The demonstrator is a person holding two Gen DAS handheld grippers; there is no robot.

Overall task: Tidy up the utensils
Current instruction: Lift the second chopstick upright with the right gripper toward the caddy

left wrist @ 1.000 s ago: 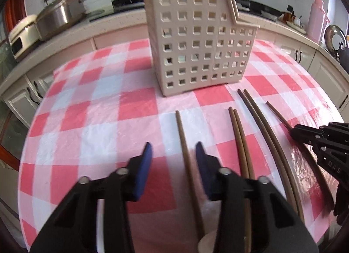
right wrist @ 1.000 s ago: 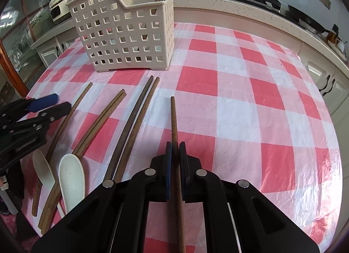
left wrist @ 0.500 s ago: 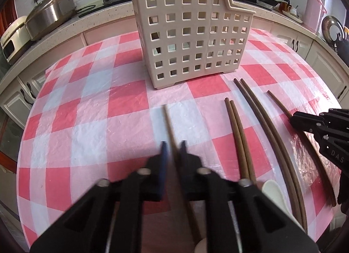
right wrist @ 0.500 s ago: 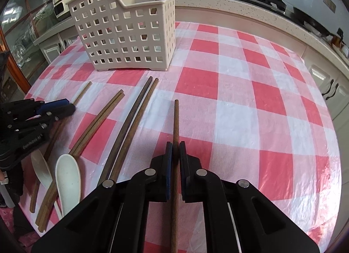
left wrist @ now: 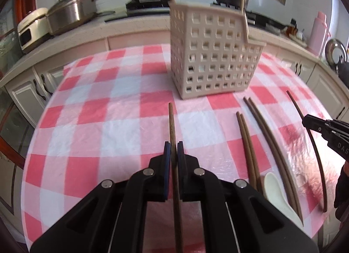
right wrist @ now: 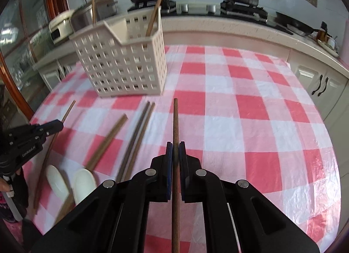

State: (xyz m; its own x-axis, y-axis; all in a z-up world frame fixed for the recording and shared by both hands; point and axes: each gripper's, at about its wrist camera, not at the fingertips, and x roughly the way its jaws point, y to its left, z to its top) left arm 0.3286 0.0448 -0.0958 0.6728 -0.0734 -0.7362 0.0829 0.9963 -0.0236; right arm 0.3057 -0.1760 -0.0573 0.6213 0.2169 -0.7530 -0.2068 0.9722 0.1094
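My left wrist camera sits just behind the left tool (left wrist: 174, 150), looking steeply down and forward over the checked worktop (left wrist: 91, 122) toward the slotted basket (left wrist: 213, 56) and the stove wall beyond; my right wrist camera sits likewise behind the right tool (right wrist: 175, 150), close above the same worktop (right wrist: 250, 104), with the basket (right wrist: 122, 61) to its left; both views share the basket, the loose chopsticks and each other's tool at the frame edge.

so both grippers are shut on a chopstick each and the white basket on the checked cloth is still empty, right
Not quite: the basket is not empty. The right wrist view shows two brown sticks standing in it. The rest holds: the left gripper and right gripper are each shut on a chopstick.
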